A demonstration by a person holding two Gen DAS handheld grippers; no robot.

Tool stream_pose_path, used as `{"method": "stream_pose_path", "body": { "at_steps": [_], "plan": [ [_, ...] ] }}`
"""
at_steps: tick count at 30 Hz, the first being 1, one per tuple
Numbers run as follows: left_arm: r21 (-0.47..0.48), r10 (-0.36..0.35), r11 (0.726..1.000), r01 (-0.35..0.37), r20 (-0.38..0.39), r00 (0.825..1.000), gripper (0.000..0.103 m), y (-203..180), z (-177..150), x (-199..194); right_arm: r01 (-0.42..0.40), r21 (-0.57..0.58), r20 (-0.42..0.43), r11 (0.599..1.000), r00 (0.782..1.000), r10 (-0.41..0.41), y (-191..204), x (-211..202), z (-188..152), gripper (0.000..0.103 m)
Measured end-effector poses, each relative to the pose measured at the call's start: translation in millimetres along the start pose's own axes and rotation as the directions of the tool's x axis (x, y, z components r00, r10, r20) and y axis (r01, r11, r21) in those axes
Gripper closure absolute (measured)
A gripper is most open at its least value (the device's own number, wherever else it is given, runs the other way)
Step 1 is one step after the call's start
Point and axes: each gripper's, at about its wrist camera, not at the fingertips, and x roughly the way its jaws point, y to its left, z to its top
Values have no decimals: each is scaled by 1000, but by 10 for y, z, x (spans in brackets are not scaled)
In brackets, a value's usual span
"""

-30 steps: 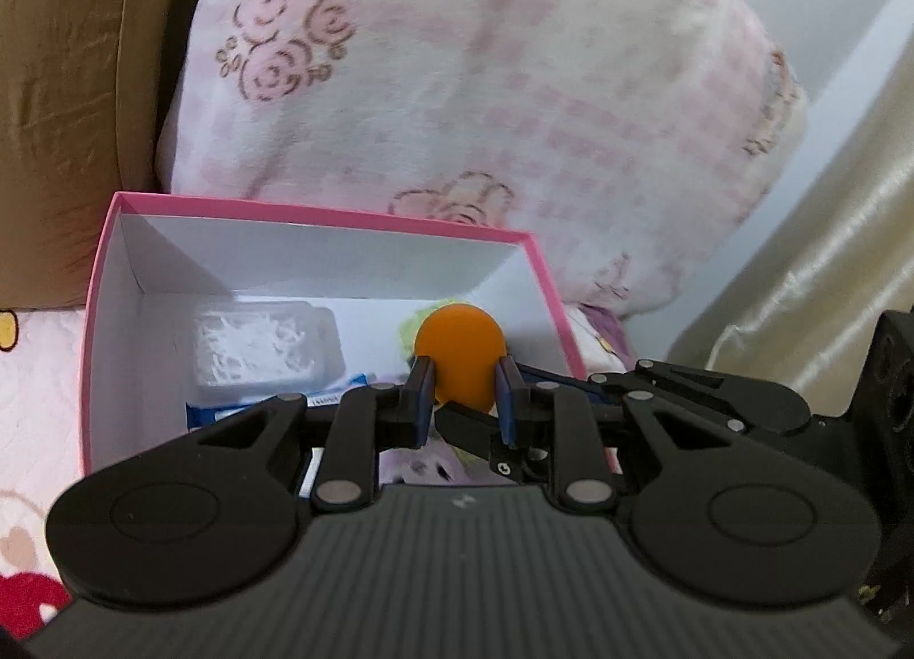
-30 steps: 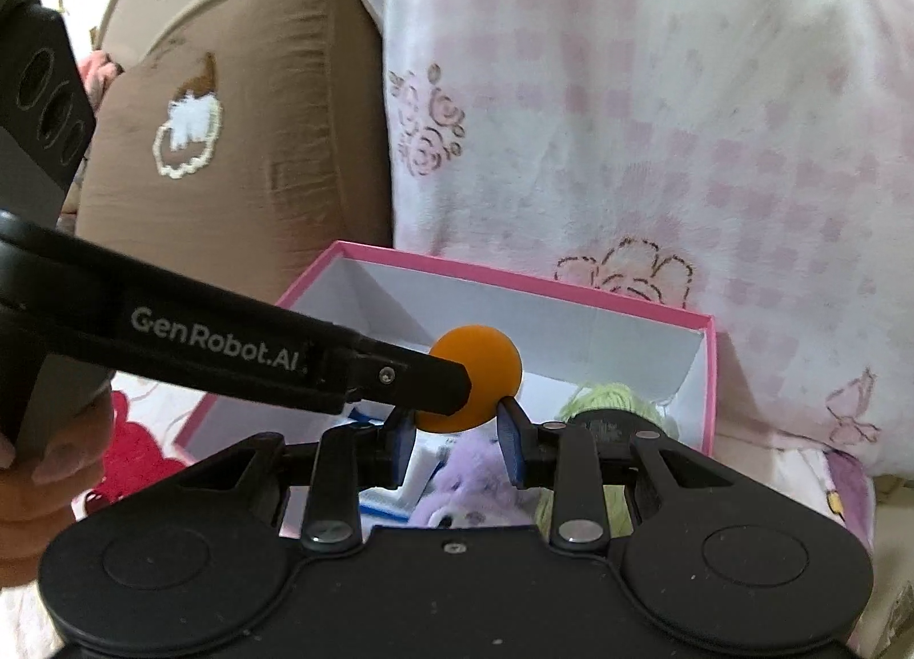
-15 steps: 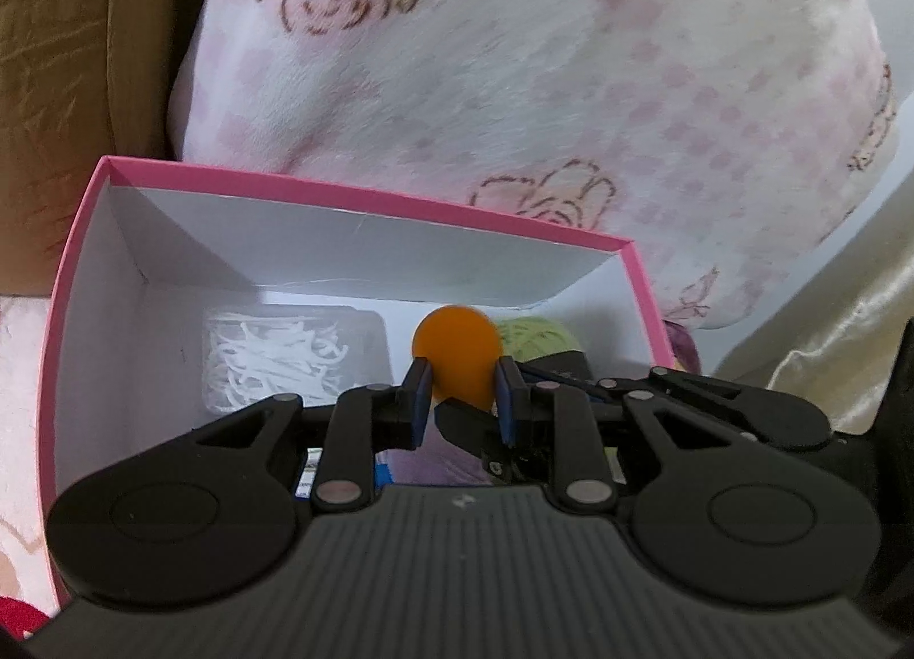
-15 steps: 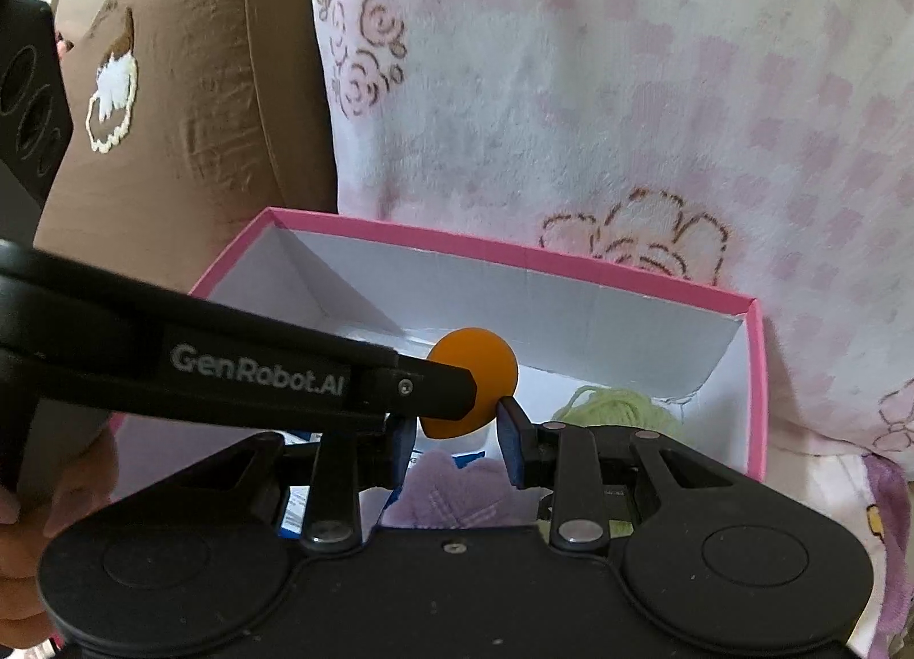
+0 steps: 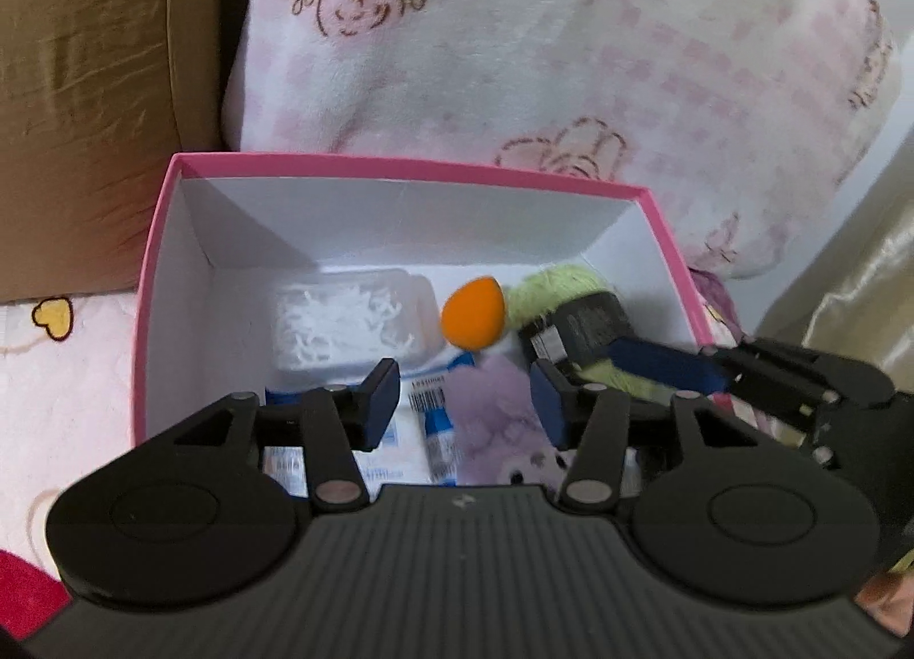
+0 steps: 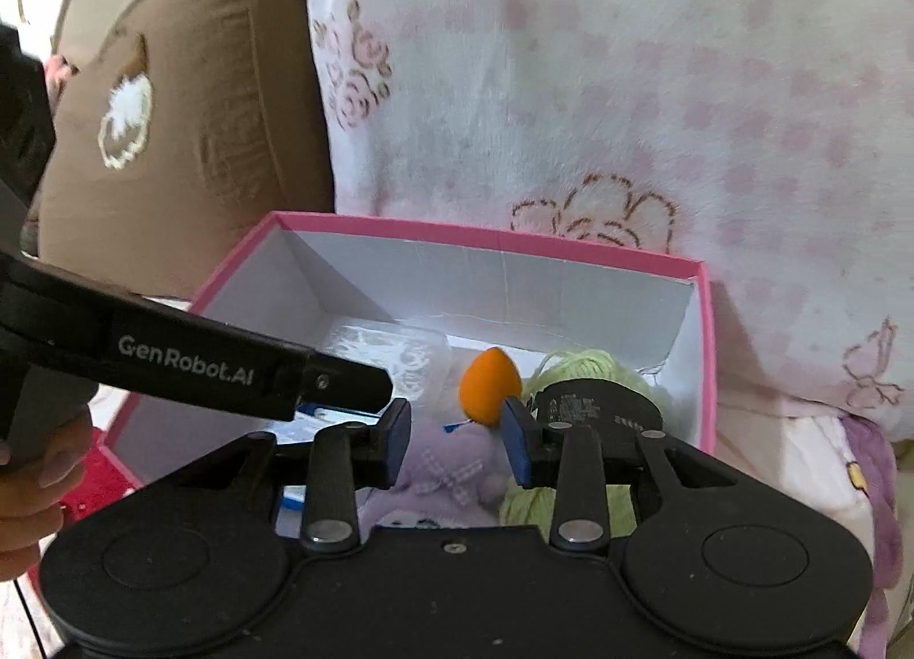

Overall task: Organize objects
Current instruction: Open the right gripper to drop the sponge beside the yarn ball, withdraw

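Both hand-held grippers are over the pink box, and the orange sponge is loose! The left hand-held gripper has its jaws parted; they have just been opening, and nothing sits between the blue pads now. The egg-shaped sponge shows beyond them, inside the box, between the clear tub of white bits and the green yarn. It looks blurred, so whether it rests on the box floor or hangs in the air, I cannot tell.

From the right wrist view, the right hand-held gripper is parted too, its jaws having just opened a little. The sponge sits just past its right pad, close to it or grazing it; it is not pinched between the two. The left tool's long black finger crosses in from the left of that view, held by a hand at the frame's edge.

Down in the box, a purple plush lies at the near side under the grippers, blue-and-white packets lie beside it, and the yarn with its dark label band fills the right corner.

The box stands on a bed with printed sheets, backed by a pink-checked blanket with rose drawings and a brown cushion.
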Motion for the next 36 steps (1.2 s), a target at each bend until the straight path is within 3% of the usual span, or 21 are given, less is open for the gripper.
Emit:
{"method": "stream_pose_path", "body": {
  "at_steps": [6, 9, 12, 15, 19, 24, 30, 36],
  "plan": [
    [41, 12, 999, -12, 1, 1000, 50, -67, -105, -281, 11, -14, 2, 1000, 1000, -11, 117, -341, -59, 62],
    [54, 53, 997, -54, 30, 998, 46, -132, -167, -463, 17, -15, 14, 1000, 1000, -17, 201, -541, -94, 59],
    [46, 50, 998, -52, 47, 998, 42, -160, -236, -643, 23, -23, 31, 999, 999, -22, 272, -732, -111, 58],
    [-7, 54, 999, -54, -2, 999, 42, -165, -291, -832, 12, -44, 34, 999, 999, -11, 355, -888, -120, 55],
    [25, 25, 999, -26, 40, 999, 40, -287, -405, -1271, 24, -98, 42, 995, 999, -20, 478, -1093, -174, 55],
    [51, 38, 998, -39, 19, 999, 38, -380, -565, -1627, 22, -83, 53, 996, 998, -18, 542, -1391, -214, 55],
    [49, 72, 996, -72, 5, 997, 37, -370, -873, -1757, 53, -69, 66, 996, 997, -48, 604, -1774, -314, 47],
    [36, 119, 992, -119, 11, 993, 37, -355, -1175, -1817, 60, -17, 84, 998, 995, -59, 580, -2018, -471, 47]
  ]
}}
